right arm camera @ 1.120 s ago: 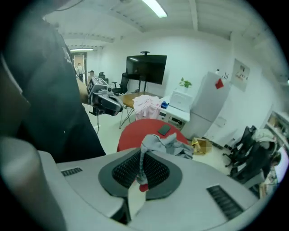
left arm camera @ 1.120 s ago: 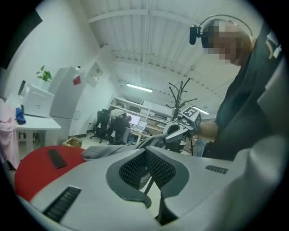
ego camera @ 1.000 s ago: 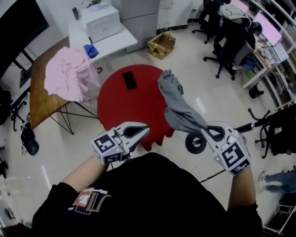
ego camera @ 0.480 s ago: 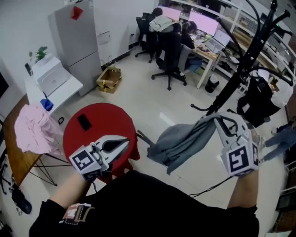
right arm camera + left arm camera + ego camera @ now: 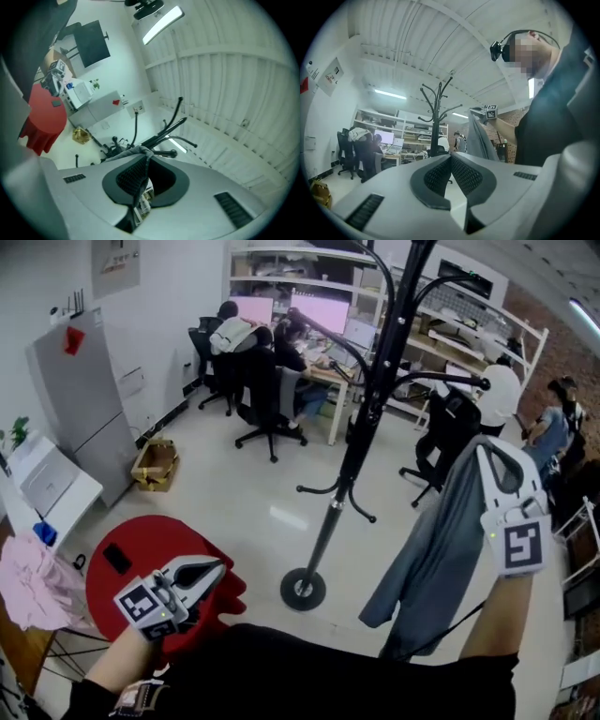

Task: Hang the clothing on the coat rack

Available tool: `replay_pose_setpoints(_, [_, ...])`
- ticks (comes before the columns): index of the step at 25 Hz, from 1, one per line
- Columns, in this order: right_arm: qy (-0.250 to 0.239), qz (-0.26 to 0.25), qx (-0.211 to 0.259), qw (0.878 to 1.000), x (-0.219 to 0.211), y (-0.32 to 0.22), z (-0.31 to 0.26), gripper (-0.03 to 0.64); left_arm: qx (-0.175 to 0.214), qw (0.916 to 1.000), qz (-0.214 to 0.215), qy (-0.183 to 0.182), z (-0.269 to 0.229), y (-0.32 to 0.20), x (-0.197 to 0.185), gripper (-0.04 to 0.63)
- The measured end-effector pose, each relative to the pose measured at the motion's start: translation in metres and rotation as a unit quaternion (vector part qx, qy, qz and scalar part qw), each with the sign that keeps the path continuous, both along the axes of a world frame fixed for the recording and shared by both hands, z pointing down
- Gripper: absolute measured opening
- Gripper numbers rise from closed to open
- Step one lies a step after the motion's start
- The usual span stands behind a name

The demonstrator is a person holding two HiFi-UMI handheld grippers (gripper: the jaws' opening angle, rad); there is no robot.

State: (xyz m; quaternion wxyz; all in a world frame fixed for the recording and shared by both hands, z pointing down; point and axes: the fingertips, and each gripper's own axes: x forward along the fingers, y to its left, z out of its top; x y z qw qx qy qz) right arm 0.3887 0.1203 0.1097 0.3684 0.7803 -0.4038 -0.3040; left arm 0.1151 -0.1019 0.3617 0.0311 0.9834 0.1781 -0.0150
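While hanging right of rack point(image 5: 362, 442), garment point(image 5: 427, 549) looked soft, light, limp; right gripper point(image 5: 489, 454) pinched its top edge, likely best hold; left gripper point(image 5: 217, 568) closed, empty.

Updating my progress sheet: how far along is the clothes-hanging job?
Done: the grey garment is clamped in the right gripper and held up beside the coat rack. In hand: bringing it to a hook. Left: it is on no hook yet, and pink clothing lies on the wooden table.
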Motion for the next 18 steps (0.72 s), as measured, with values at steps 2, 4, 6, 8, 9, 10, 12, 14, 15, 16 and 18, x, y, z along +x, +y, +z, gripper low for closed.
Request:
replay_pose_setpoints(2, [0.000, -0.013, 0.054, 0.998, 0.013, 0.020, -0.032, 0.015, 0.005, 1.0000, 0.008, -0.004, -0.004, 0.008, 0.013, -0.008])
replay_pose_setpoints(4, [-0.013, -0.037, 0.094, 0.995, 0.024, 0.035, -0.056, 0.015, 0.009, 0.9998, 0.015, 0.001, -0.011, 0.015, 0.024, -0.008])
replay_pose_setpoints(6, [-0.032, -0.070, 0.120, 0.990, 0.032, 0.044, -0.071, 0.015, 0.012, 0.9996, 0.021, 0.013, -0.022, 0.020, 0.034, -0.008])
replay_pose_setpoints(8, [-0.053, -0.103, 0.139, 0.983, 0.041, 0.048, -0.079, 0.015, 0.019, 0.9993, 0.020, 0.026, -0.040, 0.021, 0.048, -0.008])
replay_pose_setpoints(9, [-0.063, -0.119, 0.146, 0.980, 0.046, 0.048, -0.082, 0.015, 0.026, 0.9990, 0.017, 0.032, -0.052, 0.022, 0.057, -0.008])
replay_pose_setpoints(10, [-0.074, -0.135, 0.152, 0.976, 0.052, 0.046, -0.084, 0.015, 0.034, 0.9986, 0.014, 0.037, -0.066, 0.022, 0.066, -0.008])
replay_pose_setpoints(12, [-0.096, -0.168, 0.161, 0.968, 0.061, 0.041, -0.089, 0.015, 0.044, 0.9971, 0.018, 0.059, -0.096, 0.028, 0.083, -0.008])
replay_pose_setpoints(14, [-0.116, -0.202, 0.167, 0.958, 0.065, 0.036, -0.093, 0.015, 0.048, 0.9955, 0.024, 0.077, -0.123, 0.035, 0.097, -0.008])
replay_pose_setpoints(15, [-0.125, -0.218, 0.170, 0.953, 0.066, 0.033, -0.095, 0.015, 0.049, 0.9951, 0.025, 0.082, -0.133, 0.037, 0.104, -0.008])
replay_pose_setpoints(16, [-0.133, -0.234, 0.172, 0.948, 0.066, 0.030, -0.097, 0.015, 0.049, 0.9947, 0.026, 0.087, -0.143, 0.040, 0.110, -0.008])
replay_pose_setpoints(18, [-0.147, -0.266, 0.174, 0.936, 0.066, 0.026, -0.104, 0.015, 0.051, 0.9932, 0.029, 0.100, -0.162, 0.046, 0.122, -0.008])
